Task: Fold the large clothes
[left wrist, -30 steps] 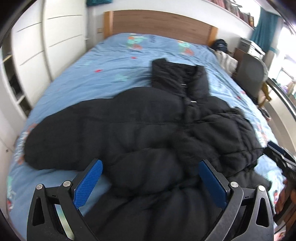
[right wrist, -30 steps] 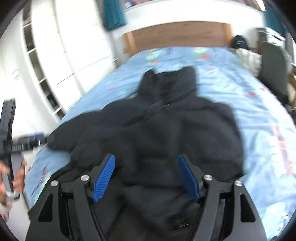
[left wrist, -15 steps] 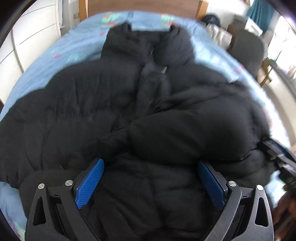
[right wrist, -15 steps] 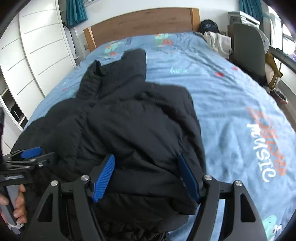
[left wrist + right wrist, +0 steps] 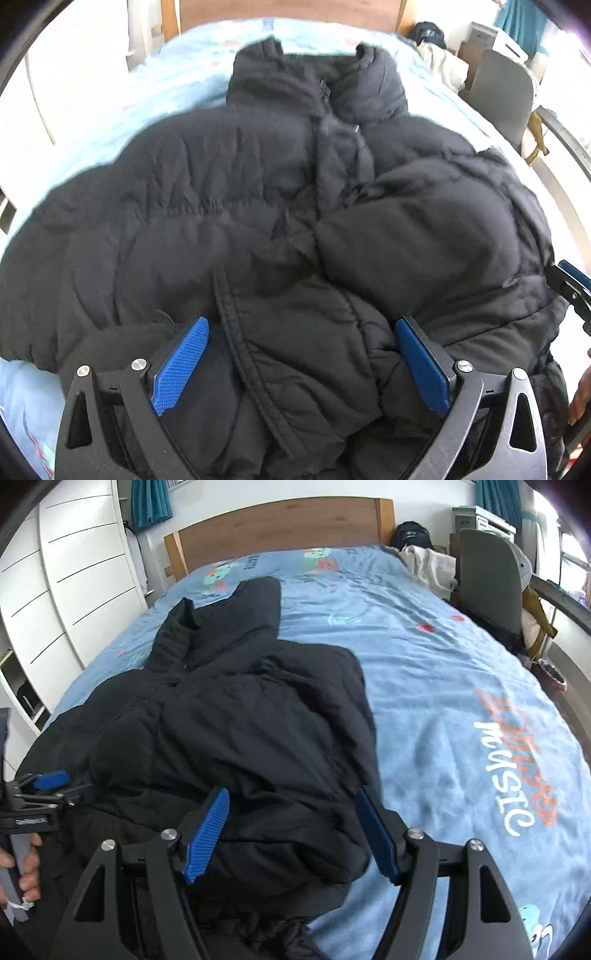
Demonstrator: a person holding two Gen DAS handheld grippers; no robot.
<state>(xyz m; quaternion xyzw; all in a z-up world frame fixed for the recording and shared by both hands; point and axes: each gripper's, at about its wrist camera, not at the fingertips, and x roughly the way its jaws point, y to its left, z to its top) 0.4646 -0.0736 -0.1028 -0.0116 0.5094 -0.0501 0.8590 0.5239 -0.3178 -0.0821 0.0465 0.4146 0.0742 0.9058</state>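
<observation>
A black puffer jacket (image 5: 258, 206) lies face up on the bed, collar toward the headboard. One sleeve (image 5: 424, 243) is folded across its chest and the other spreads out to the left. My left gripper (image 5: 301, 354) is low over the jacket's bottom hem, jaws wide open, with bunched hem fabric bulging between the blue pads. My right gripper (image 5: 291, 830) is open over the jacket (image 5: 240, 731) at its right lower edge, fabric lying between its pads too. Each view catches the other tool: the left gripper (image 5: 48, 781) in a hand, the right gripper (image 5: 572, 284) at the frame's edge.
The bed (image 5: 461, 701) has a blue printed cover and a wooden headboard (image 5: 280, 528). A grey chair (image 5: 487, 579) and a heap of pale cloth (image 5: 428, 566) stand beside its right side. White wardrobe doors (image 5: 81, 572) line the left wall.
Both grippers have come down and forward onto the jacket's lower end, so the jacket now fills most of each view. Their jaw widths look the same.
</observation>
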